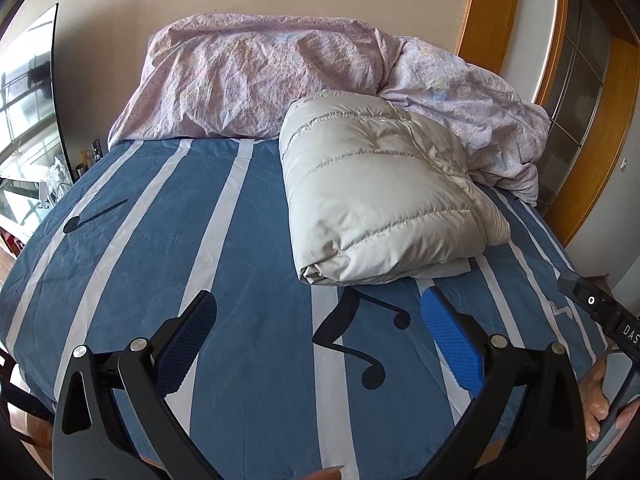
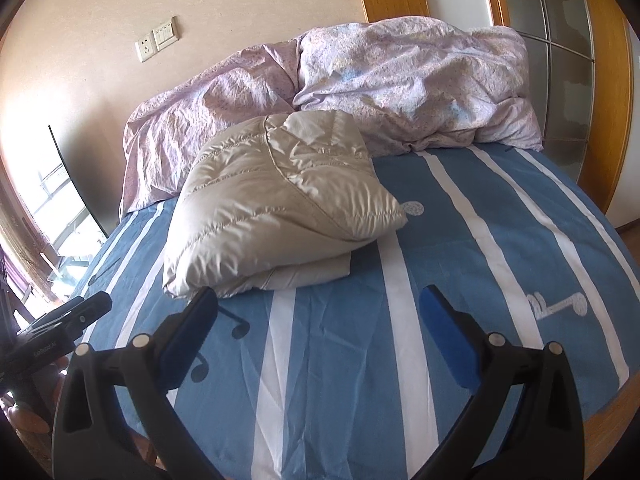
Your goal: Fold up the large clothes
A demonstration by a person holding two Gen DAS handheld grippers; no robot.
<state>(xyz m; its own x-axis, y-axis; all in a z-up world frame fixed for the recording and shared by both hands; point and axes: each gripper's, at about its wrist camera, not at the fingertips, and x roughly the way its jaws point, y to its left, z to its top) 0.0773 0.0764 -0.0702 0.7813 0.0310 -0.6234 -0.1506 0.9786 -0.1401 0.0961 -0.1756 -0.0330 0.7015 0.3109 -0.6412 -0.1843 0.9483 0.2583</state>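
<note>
Jacket, a pale beige quilted down one [image 1: 380,196], sits folded into a thick compact bundle on the blue bedsheet with white stripes and black music notes [image 1: 248,264], toward the head of the bed. Its far edge is touching the crumpled pink floral duvet [image 1: 256,76] heaped against the wall. Judged from the neat stacked layers and a flat lower panel poking out at the near side in the right wrist view [image 2: 304,272], folding looks finished or nearly so; bundle probably parked up there to leave the near sheet free.

Left gripper [image 1: 318,340] is wide open, blue textured pads [image 1: 452,344] spread apart, nothing between them, hovering above bare sheet short of the jacket's near edge. Right gripper [image 2: 318,340] is likewise spread wide and empty, over the sheet, the bundle ahead and to its left.

Both tools are pulled back near the foot of the bed, aimed forward and slightly down at the mattress, level with each other. Part of the right tool and the hand holding it [image 1: 600,404] shows at the left view's edge, so the two are held side by side, apart. Neither touches the cloth.
</note>
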